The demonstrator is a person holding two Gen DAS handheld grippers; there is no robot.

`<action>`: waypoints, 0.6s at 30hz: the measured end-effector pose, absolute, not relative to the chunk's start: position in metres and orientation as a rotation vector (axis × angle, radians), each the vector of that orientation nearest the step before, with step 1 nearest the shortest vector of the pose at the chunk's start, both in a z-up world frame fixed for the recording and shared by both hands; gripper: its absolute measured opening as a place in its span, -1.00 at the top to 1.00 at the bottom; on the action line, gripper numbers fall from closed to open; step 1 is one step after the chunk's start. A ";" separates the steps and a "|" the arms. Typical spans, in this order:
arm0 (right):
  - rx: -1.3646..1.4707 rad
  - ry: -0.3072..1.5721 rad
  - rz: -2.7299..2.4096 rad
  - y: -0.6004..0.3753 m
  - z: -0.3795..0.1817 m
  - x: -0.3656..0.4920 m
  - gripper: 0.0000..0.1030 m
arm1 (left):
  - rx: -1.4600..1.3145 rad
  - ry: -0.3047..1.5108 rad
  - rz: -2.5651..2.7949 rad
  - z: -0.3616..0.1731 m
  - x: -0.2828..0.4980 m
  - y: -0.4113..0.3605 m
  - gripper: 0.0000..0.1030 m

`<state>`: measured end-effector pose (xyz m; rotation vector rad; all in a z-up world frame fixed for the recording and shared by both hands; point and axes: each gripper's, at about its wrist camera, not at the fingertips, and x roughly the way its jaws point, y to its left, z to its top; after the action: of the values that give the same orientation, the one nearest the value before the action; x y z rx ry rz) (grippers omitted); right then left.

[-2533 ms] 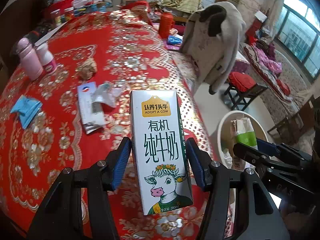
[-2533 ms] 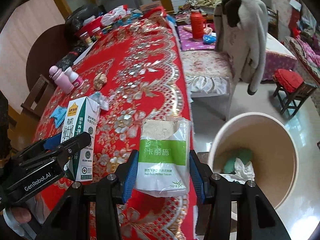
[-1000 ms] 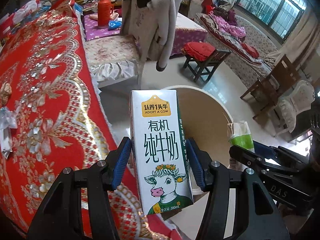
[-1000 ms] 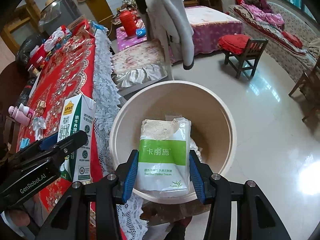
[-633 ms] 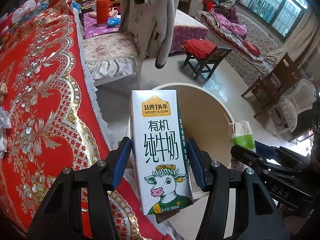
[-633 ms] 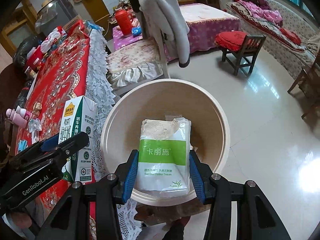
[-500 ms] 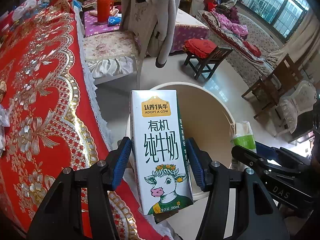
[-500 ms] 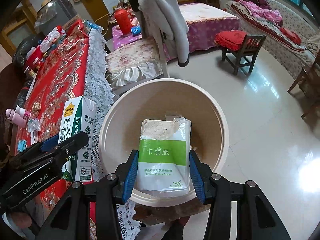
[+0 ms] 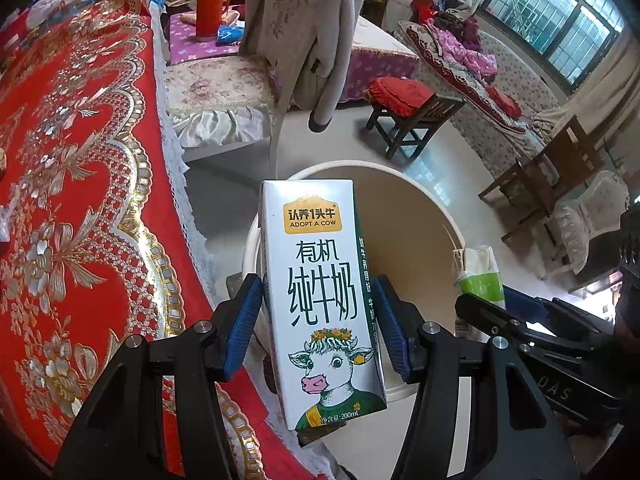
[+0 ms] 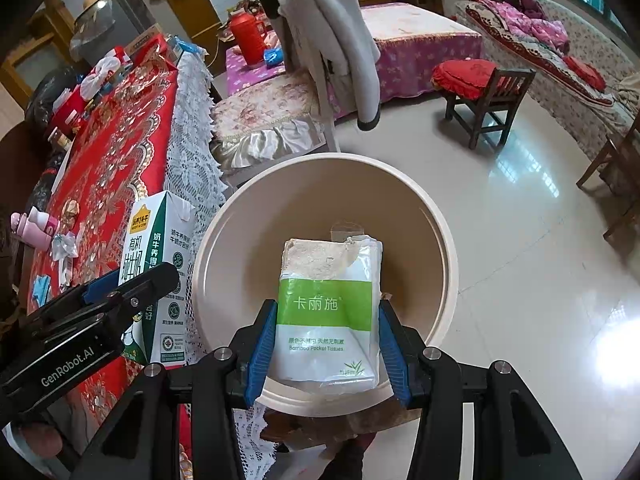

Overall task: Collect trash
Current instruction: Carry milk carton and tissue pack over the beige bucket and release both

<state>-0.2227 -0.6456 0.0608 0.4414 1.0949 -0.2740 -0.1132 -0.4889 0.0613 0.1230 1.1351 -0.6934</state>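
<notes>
Milk carton (image 9: 324, 300), upright, is clamped between the blue pads of the left gripper (image 9: 318, 326), above the near left rim of a round beige bin (image 10: 448, 248) beside the red-clothed table (image 9: 80, 200). The right gripper (image 10: 326, 340) is clamped on a tissue pack (image 10: 330, 308) over the bin's middle. Released here, the carton might clip the rim and tumble to the floor.

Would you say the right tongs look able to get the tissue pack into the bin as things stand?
Probably yes: the right tongs hold the tissue pack right over the open bin, with nothing visible between them.
</notes>
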 end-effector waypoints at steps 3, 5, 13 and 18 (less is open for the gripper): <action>0.442 1.096 -0.273 -0.646 0.060 -0.223 0.08 | 0.118 1.138 -0.703 0.062 -0.113 -0.490 -0.07; 0.441 1.097 -0.275 -0.647 0.060 -0.224 0.08 | 0.118 1.138 -0.706 0.062 -0.114 -0.491 -0.07; 0.457 1.100 -0.286 -0.653 0.056 -0.225 0.08 | 0.070 1.167 -0.734 0.060 -0.113 -0.494 -0.08; 0.481 1.106 -0.310 -0.659 0.053 -0.225 -0.08 | 0.047 1.207 -0.750 0.056 -0.111 -0.495 -0.09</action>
<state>-0.2247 -0.6589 0.0535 0.4810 1.1061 -0.3097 -0.1105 -0.4952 0.0558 0.0466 1.2075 -0.7503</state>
